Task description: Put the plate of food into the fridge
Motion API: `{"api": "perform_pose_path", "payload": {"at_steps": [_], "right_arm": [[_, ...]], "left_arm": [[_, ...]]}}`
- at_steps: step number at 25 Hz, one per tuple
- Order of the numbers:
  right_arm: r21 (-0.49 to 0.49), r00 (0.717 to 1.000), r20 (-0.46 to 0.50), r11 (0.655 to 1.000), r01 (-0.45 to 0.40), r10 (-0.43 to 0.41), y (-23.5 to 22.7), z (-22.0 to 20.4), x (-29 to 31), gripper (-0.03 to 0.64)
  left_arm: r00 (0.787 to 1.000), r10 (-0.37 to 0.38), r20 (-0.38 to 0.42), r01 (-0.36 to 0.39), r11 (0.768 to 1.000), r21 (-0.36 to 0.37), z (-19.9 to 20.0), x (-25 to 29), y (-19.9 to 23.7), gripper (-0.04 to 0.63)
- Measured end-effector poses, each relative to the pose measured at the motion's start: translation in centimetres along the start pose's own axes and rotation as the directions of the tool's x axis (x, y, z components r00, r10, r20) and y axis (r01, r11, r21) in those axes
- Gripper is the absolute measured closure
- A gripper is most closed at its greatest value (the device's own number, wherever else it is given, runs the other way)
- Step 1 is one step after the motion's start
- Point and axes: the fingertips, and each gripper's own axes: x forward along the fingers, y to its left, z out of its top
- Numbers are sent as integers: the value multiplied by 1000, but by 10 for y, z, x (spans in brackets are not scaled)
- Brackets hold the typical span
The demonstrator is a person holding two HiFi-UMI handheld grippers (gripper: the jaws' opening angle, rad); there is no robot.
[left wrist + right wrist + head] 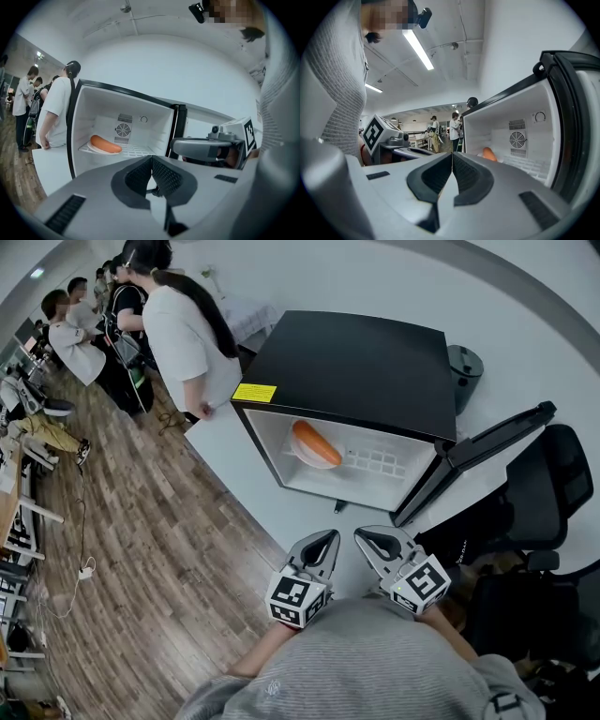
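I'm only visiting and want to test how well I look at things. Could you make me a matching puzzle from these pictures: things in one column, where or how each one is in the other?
Things:
1. plate of food
2. fridge door
3. left gripper
4. yellow label

Places or states:
A. swung open
B. jaws shut, nothing between them
C. at the top front corner of the fridge
D. on the wire shelf inside the fridge

Pairs: 1-D, 2-A, 3-B, 4-C.

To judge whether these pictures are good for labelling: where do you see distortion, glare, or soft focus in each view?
Head view: fisheye bends the wooden floor; the fridge is evenly lit. Left gripper view: dark round corners; the left hand-held gripper looks soft, the food clear. Right gripper view: the ceiling lamp is overexposed; the fridge's edge bends.
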Motion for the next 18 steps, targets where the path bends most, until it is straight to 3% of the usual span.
{"api": "perform_pose_path", "payload": {"at_steps": [18], "right_arm": [[-12, 1000, -24, 1000, 11, -11, 1, -6, -6, 604]], "left_arm": [[1000, -13, -25, 13, 1000, 4, -5, 3, -5, 583]]}}
